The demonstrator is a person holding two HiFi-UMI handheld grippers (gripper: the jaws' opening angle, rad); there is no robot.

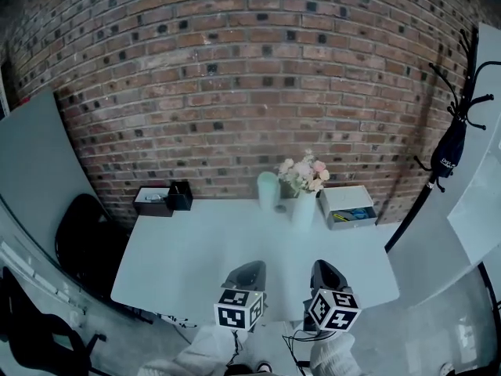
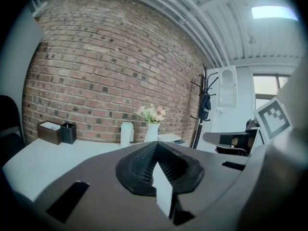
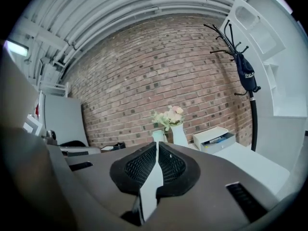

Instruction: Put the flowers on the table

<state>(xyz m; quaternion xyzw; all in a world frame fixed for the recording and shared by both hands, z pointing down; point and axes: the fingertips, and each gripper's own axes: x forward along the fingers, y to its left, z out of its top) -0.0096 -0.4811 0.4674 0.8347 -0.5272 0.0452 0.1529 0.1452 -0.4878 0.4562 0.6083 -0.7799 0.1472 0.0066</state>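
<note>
A bunch of pale pink and cream flowers [image 1: 304,175] stands upright in a white vase [image 1: 304,207] at the far edge of the light table [image 1: 196,257]. Both grippers hover side by side over the near table edge, well short of the vase. My left gripper [image 1: 246,276] has its black pads together with nothing between them. My right gripper [image 1: 327,276] is also shut and holds nothing. In the left gripper view the flowers [image 2: 152,113] rise beyond the shut gripper [image 2: 156,144]. In the right gripper view the flowers [image 3: 168,117] and vase [image 3: 179,134] stand straight ahead of the gripper [image 3: 157,143].
A pale cylinder [image 1: 268,190] stands just left of the vase and a white drawer box [image 1: 348,206] just right of it. A tissue box [image 1: 153,200] and black pen holder [image 1: 180,196] sit far left. A brick wall, coat stand [image 1: 450,147] and black chair [image 1: 86,241] surround the table.
</note>
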